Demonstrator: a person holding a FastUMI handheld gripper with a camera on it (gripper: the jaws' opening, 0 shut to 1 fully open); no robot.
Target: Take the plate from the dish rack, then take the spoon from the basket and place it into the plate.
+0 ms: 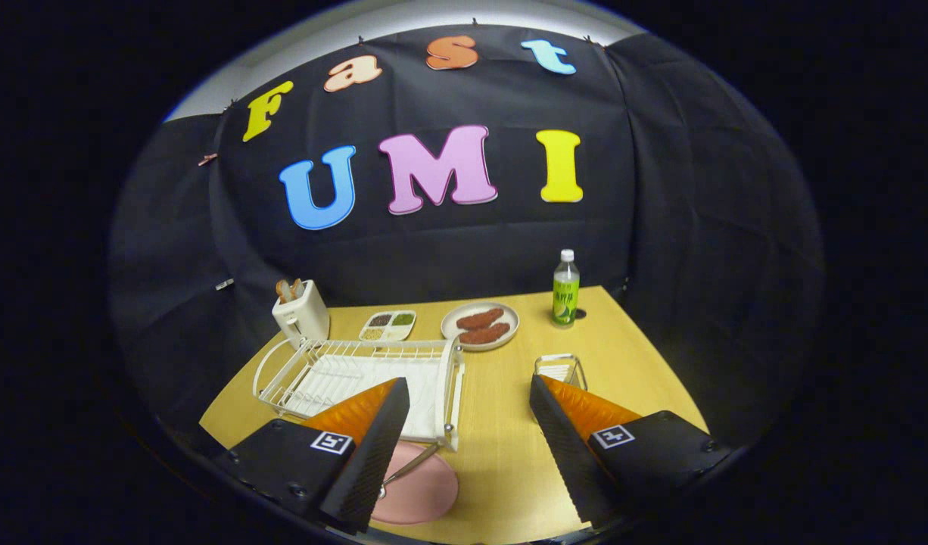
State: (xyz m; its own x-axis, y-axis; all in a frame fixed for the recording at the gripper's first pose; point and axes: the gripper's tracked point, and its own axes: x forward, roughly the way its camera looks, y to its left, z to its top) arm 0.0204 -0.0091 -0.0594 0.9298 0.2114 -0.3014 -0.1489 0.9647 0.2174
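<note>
Near the left finger, the pink plate [422,492] lies flat on the table [502,439] with the spoon [407,465] resting in it, so the task looks finished. Gripper [464,454] fingers stand wide apart, holding nothing; only pulling away remains. Basket [561,369] sits farther right, dish rack [365,375] far left.
</note>
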